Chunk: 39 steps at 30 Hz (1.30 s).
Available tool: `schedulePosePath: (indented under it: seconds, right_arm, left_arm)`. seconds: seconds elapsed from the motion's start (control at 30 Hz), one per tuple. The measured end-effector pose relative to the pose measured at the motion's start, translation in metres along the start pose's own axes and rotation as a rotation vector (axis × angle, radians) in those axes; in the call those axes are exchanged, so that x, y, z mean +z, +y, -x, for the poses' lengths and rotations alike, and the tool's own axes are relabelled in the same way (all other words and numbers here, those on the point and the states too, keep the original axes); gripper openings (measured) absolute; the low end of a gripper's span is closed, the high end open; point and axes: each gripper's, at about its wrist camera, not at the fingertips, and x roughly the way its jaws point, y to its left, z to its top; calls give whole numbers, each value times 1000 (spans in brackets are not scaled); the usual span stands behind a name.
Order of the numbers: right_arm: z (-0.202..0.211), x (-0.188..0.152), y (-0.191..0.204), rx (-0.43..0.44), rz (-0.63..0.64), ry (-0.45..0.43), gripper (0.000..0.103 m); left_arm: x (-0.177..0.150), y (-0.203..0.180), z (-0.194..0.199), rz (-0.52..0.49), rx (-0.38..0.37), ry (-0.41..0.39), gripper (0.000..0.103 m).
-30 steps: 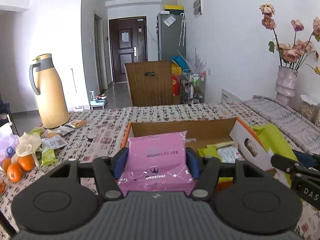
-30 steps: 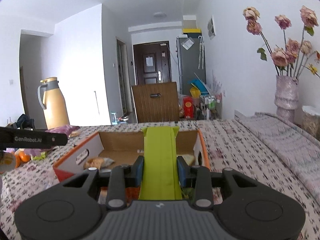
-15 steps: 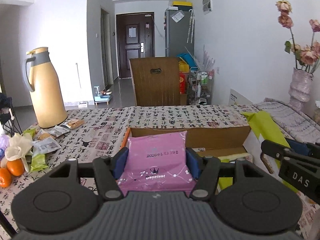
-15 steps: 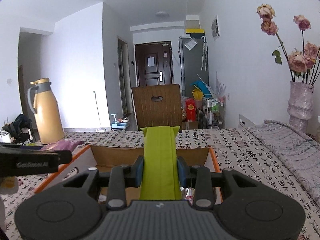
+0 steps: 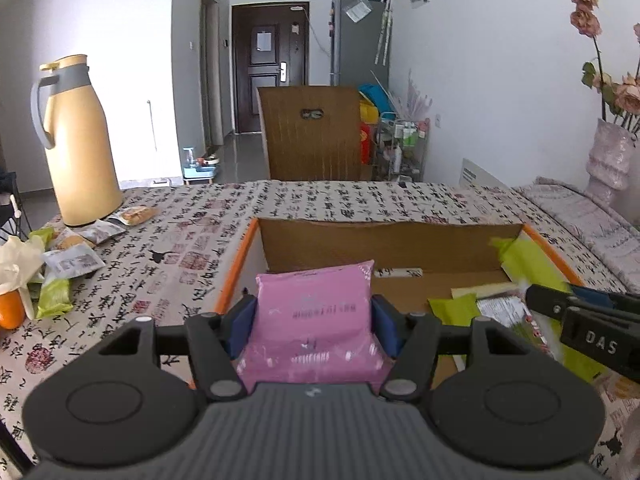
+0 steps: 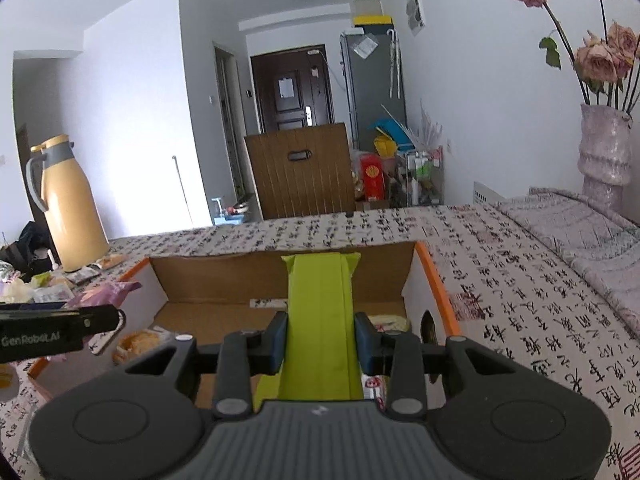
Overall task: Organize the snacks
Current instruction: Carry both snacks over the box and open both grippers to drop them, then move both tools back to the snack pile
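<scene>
My left gripper point(image 5: 314, 326) is shut on a pink snack packet point(image 5: 314, 312) and holds it over the left part of an open cardboard box point(image 5: 384, 244) with orange edges. My right gripper point(image 6: 320, 342) is shut on a long lime-green snack packet point(image 6: 320, 320) over the right part of the same box point(image 6: 224, 276). Several snack packets point(image 5: 496, 306) lie inside the box. The right gripper shows in the left wrist view point(image 5: 588, 330), and the left gripper in the right wrist view point(image 6: 60, 328).
Loose snack packets point(image 5: 72, 260) and oranges point(image 5: 10, 308) lie on the patterned tablecloth at left, by a tall yellow thermos point(image 5: 78, 140). A vase of dried roses point(image 6: 604, 152) stands far right. A wooden chair back point(image 5: 312, 136) is behind the table.
Both grippers have moved forward and lower over the box, each holding its packet. The box interior now fills more of both views.
</scene>
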Motion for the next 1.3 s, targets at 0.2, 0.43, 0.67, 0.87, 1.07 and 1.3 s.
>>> schedulePosePath:
  seconds: [0.2,0.43,0.67,0.87,1.07,1.3]
  right_arm:
    - [8,0,-5,-23,-28,-26,81]
    - [16,2,-10,-29,-52,-49,103]
    - [21,7,-9,-36,-40,-65,103]
    - [44,11,-4,-53,-17,-90,103]
    - [72,2,3,-42,-3,-83,103]
    - [105,-26,20,-16,31,-46,103]
  left_arm:
    - [-1,2,11,9,10,-44,100]
    - [1,2,18,17,14,-54,103]
    - [5,3,26,15,12,-69,103]
    - [9,7,49,15,29,-92,103]
    - [2,15,75,10,39,-94,103]
    - [-23,27,105,14,40,-75,103]
